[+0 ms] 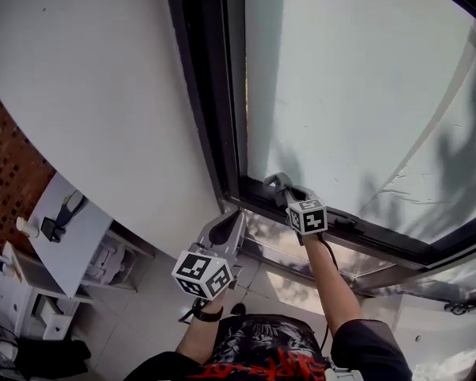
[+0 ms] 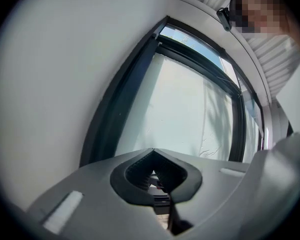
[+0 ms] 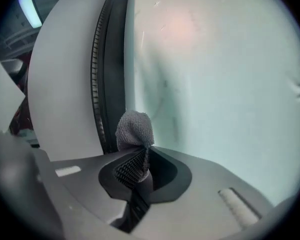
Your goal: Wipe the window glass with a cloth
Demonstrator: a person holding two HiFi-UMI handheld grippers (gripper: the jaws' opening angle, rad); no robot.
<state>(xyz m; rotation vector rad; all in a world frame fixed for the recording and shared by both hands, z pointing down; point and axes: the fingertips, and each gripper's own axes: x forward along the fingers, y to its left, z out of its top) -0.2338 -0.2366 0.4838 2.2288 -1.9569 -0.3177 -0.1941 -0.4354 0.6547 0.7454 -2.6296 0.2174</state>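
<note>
The right gripper [image 3: 140, 159] is clamped on a grey cloth [image 3: 135, 129]. The cloth bunches out past the jaw tips at the lower left corner of the window glass [image 3: 215, 84], just beside the dark frame [image 3: 112, 59]. The left gripper [image 2: 152, 156] has its jaws together with nothing between them and sits below the frame.

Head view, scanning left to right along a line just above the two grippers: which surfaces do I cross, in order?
brick wall → white wall → dark window frame → window glass
</note>
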